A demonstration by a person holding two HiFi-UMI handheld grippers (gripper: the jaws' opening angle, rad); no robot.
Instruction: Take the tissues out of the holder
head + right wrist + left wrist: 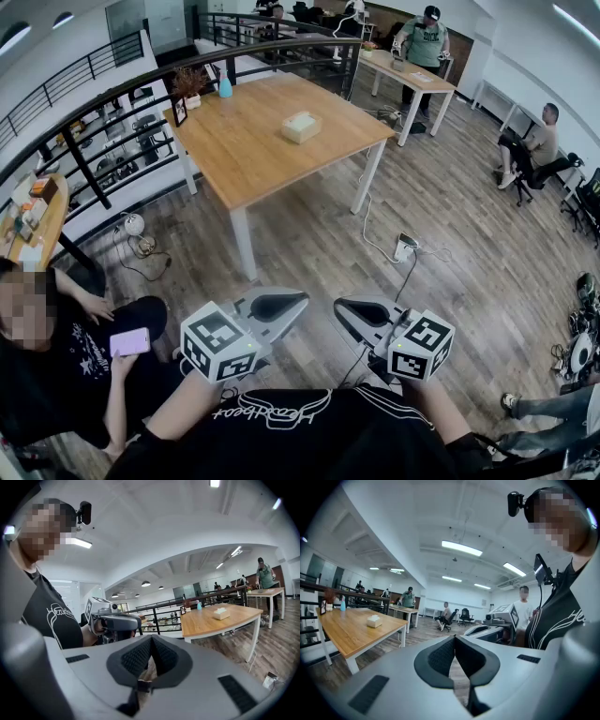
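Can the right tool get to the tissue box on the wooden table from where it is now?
Probably not. The right tool is held near the person's body, while the tissue box sits on the wooden table across a stretch of floor. Nothing blocks it; stepping closer should do.

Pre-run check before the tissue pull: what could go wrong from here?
1. The left gripper and right gripper are both shut and far from the tissue box. Arriving shut would likely shove it instead of pinching a tissue.
2. A cable lies on the floor by the table leg, on the likely walking path, so it could trip or snag.
3. The box sits loose on the table, so a pull with one gripper may lift it whole.
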